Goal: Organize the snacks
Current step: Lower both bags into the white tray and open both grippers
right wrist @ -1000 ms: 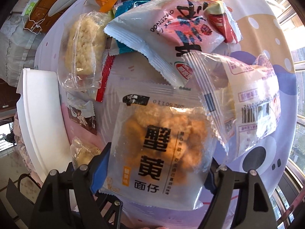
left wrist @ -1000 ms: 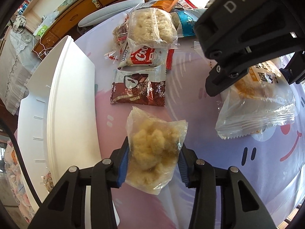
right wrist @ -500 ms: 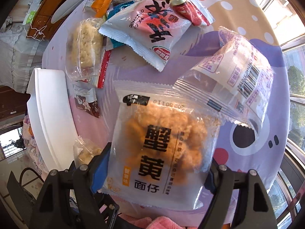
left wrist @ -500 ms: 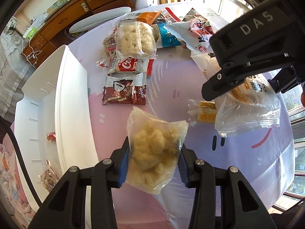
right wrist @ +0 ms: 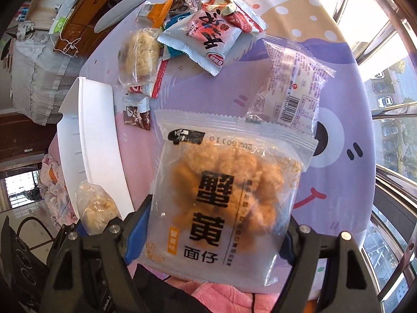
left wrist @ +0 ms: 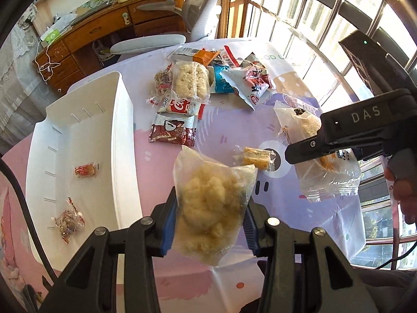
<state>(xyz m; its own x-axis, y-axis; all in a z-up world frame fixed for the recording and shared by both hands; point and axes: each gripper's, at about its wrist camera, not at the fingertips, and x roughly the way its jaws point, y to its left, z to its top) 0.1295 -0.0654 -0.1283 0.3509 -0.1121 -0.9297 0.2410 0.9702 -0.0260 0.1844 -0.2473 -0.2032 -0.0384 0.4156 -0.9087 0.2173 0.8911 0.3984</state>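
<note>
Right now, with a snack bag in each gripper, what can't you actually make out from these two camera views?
- White bin: its near end is cut off by the left gripper in the left wrist view; only its wall shows in the right.
- Yellow wrapped snack: hidden in the right wrist view behind the orange snack bag.
- Pale snack bag: no label visible in either view.
- Pile of packets: lower ones covered by upper ones.

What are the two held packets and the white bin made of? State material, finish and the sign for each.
Pale puffed-snack packet in the left tool: thin clear plastic film, glossy; contents show through, it creases.
Orange noodle-snack packet in the right tool: clear plastic film, printed black characters, serrated heat-sealed top.
White bin: likely rigid moulded plastic, smooth satin; straight walls with ribs.
</note>
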